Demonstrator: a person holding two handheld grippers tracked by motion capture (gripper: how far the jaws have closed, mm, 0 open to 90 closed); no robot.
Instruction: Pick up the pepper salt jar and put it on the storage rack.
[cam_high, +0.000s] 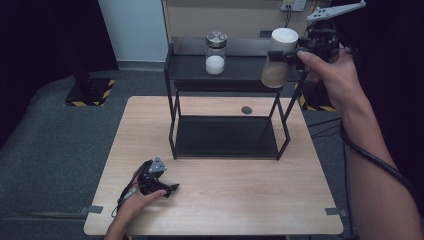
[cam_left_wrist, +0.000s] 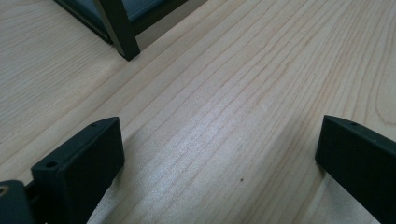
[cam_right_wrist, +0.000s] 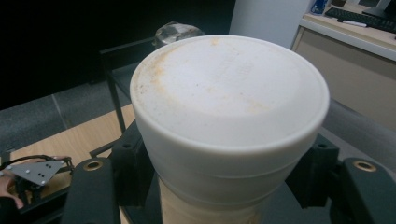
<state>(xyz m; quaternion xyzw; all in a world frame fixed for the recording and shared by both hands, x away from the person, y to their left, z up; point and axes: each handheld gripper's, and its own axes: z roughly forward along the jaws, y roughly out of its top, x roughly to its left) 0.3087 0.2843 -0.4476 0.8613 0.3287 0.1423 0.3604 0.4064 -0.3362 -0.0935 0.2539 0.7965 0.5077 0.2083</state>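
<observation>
Two hand-held grippers show: the right hand-held gripper (cam_high: 294, 54) clamps a white-lidded jar (cam_high: 278, 59) of brown powder, raised by the rack's (cam_high: 225, 67) top right corner; the left hand-held gripper (cam_high: 169, 190) rests wide open and empty on the bench (cam_high: 225, 200).

Jar (cam_right_wrist: 229, 135) base cut off below, between the tool (cam_right_wrist: 229, 186) jaws.

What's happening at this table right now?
A person holds a gripper in each hand. The right gripper is clamped on a white-lidded jar of brownish powder, held up by the top shelf of a black rack. A second jar, with white contents, stands on that shelf. The left gripper rests open on the wooden table.
</observation>
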